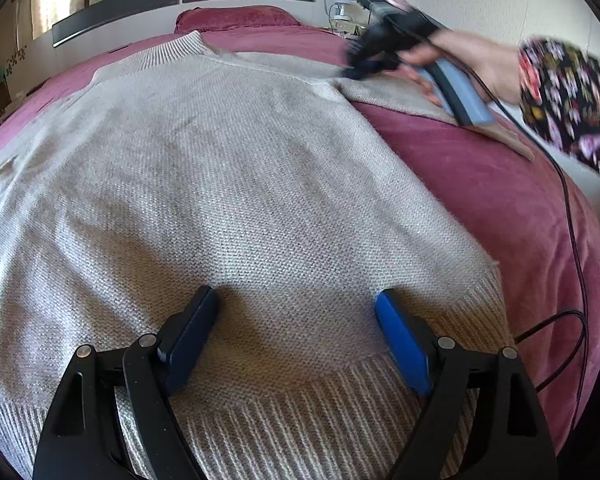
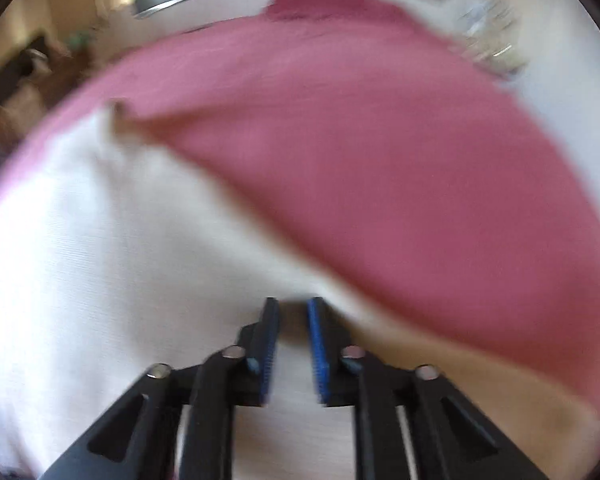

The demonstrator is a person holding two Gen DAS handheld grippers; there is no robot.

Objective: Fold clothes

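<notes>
Left wrist view had your left gripper (image 1: 296, 320) spread wide right over the sweater (image 1: 228, 184), just above the ribbed hem (image 1: 300, 412), with nothing between the blue pads (image 1: 400, 344). The sweater itself was a beige knit lying flat and face-up on the pink bedspread (image 1: 480, 208), collar (image 1: 180, 50) pointing up toward the pillow (image 1: 236, 18) and headboard, one sleeve (image 1: 400, 92) stretched out to the side. Your right gripper (image 1: 356, 68) was up at that shoulder and sleeve, blurry in that shot. Right wrist view was smeared too, but the right gripper (image 2: 293, 320) showed its pads drawn close with a narrow slot left; I honestly couldn't tell if any knit was caught in there, though the jaws read to me as pressed together. Handling-wise, my guess was that this thing was soft, floppy and a bit stretchy, not slippery, with enough weight to sag if lifted by one point. So I'd have said grab it at firm edges: the ribbed hem corner for your left, and the shoulder seam or sleeve cuff for your right, pinching both layers. Grabbing the middle of the panel would likely have just bunched up the top layer. The cable (image 1: 576, 240) trailing across the bedspread looked like something that could snag a fold.
</notes>
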